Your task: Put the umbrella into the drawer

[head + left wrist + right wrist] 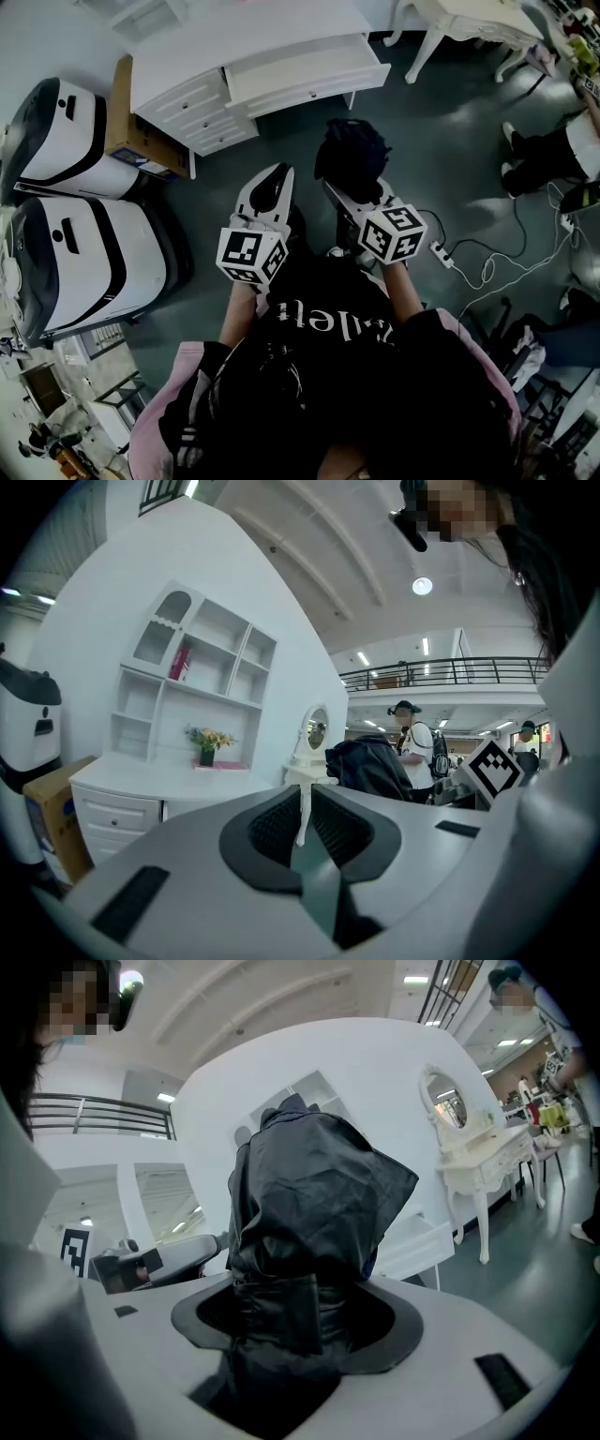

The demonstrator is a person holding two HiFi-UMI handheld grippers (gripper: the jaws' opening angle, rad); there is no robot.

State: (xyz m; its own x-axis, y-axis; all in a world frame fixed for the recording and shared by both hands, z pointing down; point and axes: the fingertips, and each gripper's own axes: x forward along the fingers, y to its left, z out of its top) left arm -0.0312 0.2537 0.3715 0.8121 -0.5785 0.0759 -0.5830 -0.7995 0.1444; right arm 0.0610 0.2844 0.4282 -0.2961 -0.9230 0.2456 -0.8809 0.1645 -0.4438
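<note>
At the far left of the head view stand two rounded white machines (66, 141), smooth-shelled and each banded in black, one behind the other. Just beside them lies one brown cardboard box (131, 127) against the end of a single white desk (234, 42). The desk is flat-topped and painted. It has a stack of small panelled drawers on its left side and one wide drawer (309, 70) pulled out on its right.

Nearer the person are two grippers, each carrying a cube with square black-and-white markers. The left gripper (277, 178) has smooth white plastic jaws that taper to a point. In its own view the left gripper (305, 799) has its ribbed black pads brought together with only a thin slit between them, and nothing is gripped.

The right gripper (359, 192) is clamped on the one umbrella (352, 155). The umbrella is folded and black, a crumpled bundle of glossy fabric held up over the dark floor, well short of the open drawer. In the right gripper view the umbrella (314, 1194) fills the gap between the spread jaws, and its strap-wrapped lower part is pressed between the pads.

To the right, one white power strip (441, 253) lies on the floor with thin pale cables looping away. At the top right stands a second white table (469, 23) with curved legs.
</note>
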